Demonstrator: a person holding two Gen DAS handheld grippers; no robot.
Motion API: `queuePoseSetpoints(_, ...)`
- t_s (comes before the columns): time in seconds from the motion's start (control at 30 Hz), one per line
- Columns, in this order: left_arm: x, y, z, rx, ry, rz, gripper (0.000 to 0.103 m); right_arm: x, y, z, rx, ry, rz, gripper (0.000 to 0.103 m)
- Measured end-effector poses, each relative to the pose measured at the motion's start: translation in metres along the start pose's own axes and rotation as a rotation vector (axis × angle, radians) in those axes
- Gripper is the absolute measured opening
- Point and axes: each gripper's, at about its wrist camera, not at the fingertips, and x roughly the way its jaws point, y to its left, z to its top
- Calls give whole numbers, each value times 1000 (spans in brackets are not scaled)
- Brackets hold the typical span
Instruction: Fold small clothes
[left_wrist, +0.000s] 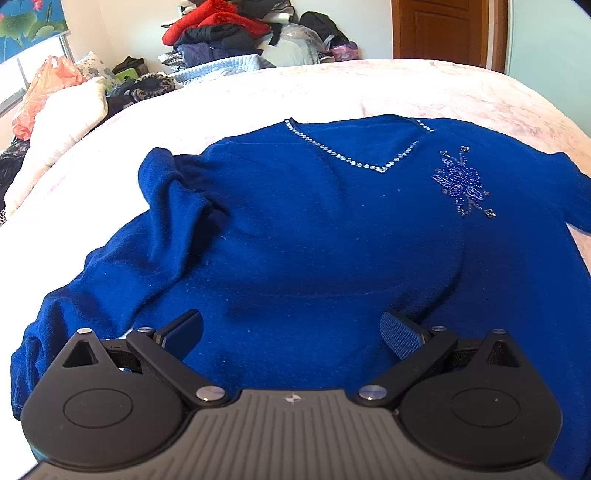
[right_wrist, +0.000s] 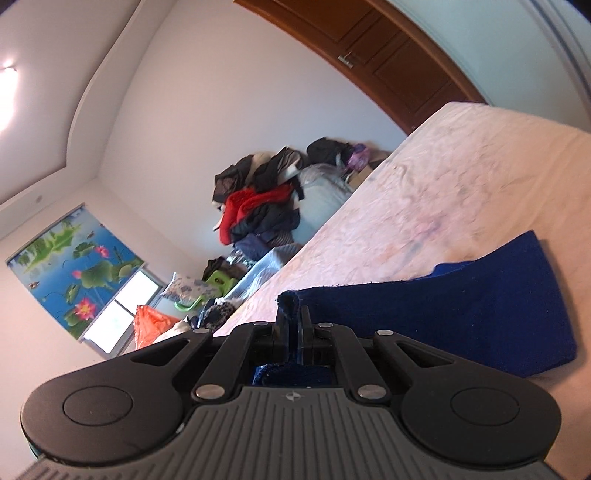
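Observation:
A dark blue sweater (left_wrist: 314, 229) with a beaded V-neck and a beaded flower lies face up on the pale pink bed (left_wrist: 369, 92). Its left sleeve (left_wrist: 177, 206) is folded in over the body. My left gripper (left_wrist: 291, 332) is open and empty, hovering over the sweater's lower hem. In the right wrist view, my right gripper (right_wrist: 294, 317) is shut on an edge of the blue sweater (right_wrist: 461, 306), lifting it off the bed (right_wrist: 461, 177). Which part of the sweater it holds is not clear.
A heap of clothes (left_wrist: 236, 33) sits beyond the bed's far edge. A white quilt (left_wrist: 62, 122) and an orange plastic bag (left_wrist: 40, 92) lie at the left. A brown wooden door (left_wrist: 447, 29) stands at the back right.

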Motion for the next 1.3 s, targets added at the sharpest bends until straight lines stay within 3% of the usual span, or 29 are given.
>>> queuePoseSetpoints(0.43, 7, 20, 3, -31, 6, 14, 103, 32, 41, -17, -27, 90, 63, 8)
queuePoseSetpoints(1.3, 13, 71, 3, -109, -3, 39, 103, 116, 110, -55, -100, 255, 100, 8)
